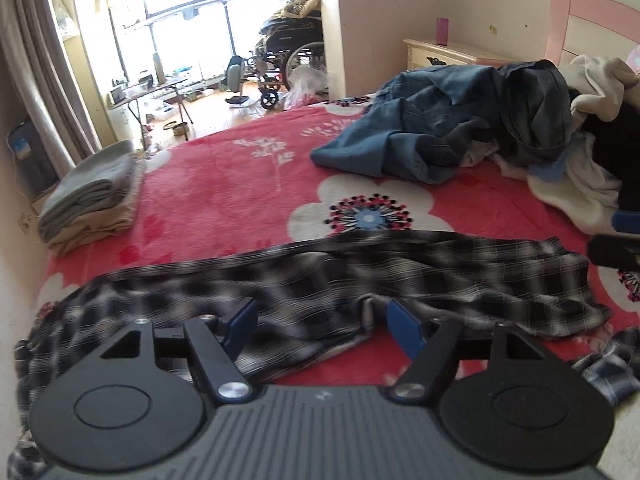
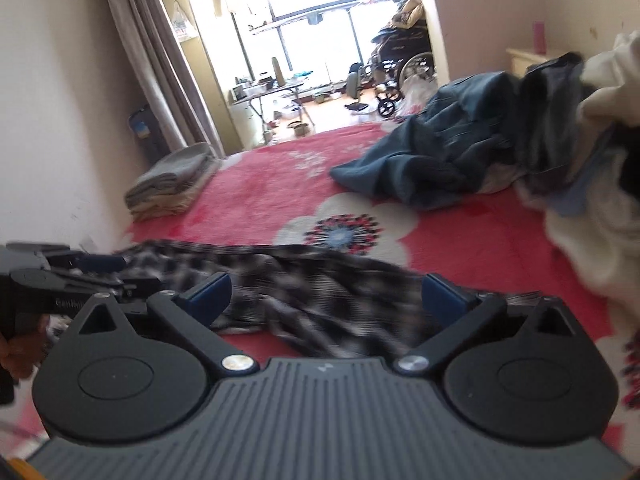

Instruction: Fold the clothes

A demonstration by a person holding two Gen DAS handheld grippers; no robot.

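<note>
The blanket (image 1: 240, 184) was a fuzzy, matt red fleece, and the plaid shirt (image 1: 360, 276) on it was thin woven cloth, limp and creased. The jeans (image 1: 404, 132) looked like coarse blue denim, the folded stack (image 1: 92, 196) like soft grey and beige knit. The left gripper (image 1: 322, 326) was matt black plastic with smooth blue pads (image 1: 404, 324), shiny metal pivot pins and a ribbed grey body.
</note>
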